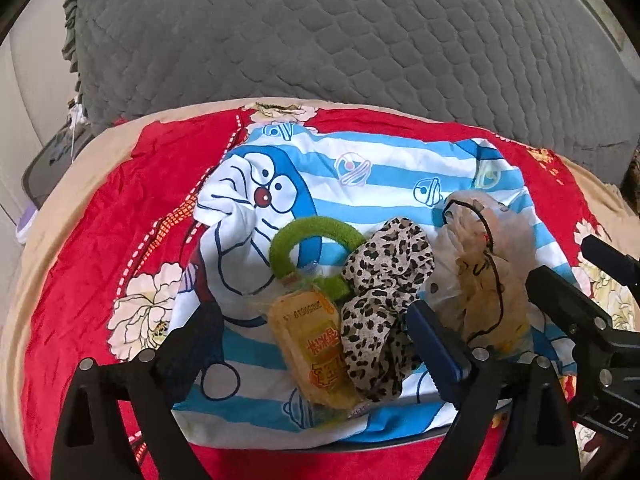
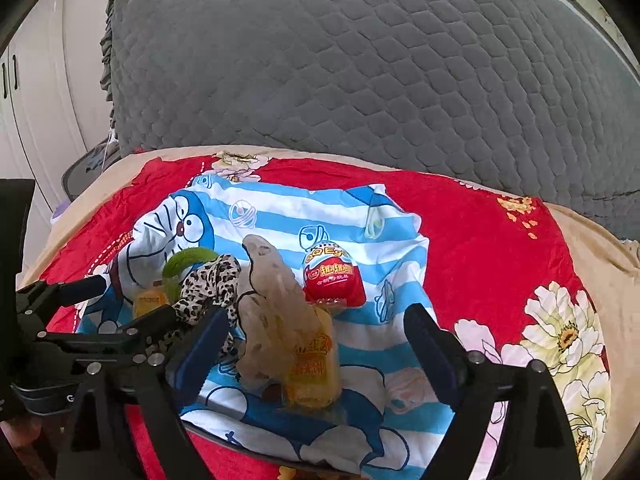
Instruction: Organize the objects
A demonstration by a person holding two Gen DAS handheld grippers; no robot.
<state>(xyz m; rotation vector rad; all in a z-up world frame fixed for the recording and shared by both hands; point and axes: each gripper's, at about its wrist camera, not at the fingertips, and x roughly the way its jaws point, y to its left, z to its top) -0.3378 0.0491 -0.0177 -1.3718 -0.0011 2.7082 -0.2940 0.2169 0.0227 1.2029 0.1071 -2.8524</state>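
Note:
A blue-and-white striped cartoon cloth (image 1: 360, 168) lies on a red floral blanket (image 1: 80, 260) with small items piled on it. My left gripper (image 1: 312, 320) is open, and a yellow snack packet (image 1: 316, 344) and a leopard-print scrunchie (image 1: 380, 300) lie between its fingers, unpressed. A green fuzzy hair ring (image 1: 308, 236) lies just beyond. My right gripper (image 2: 318, 320) is open around a crumpled clear bag (image 2: 272, 312) with black hair ties and a second yellow packet (image 2: 312, 364). A red egg-shaped toy (image 2: 334, 276) stands just past it.
A grey quilted cushion (image 1: 340, 32) rises behind the blanket. White cupboard doors (image 2: 36, 112) and a dark tray-like object (image 1: 48, 164) are at the far left. My left gripper (image 2: 132, 304) shows at the left of the right wrist view, close beside the right one.

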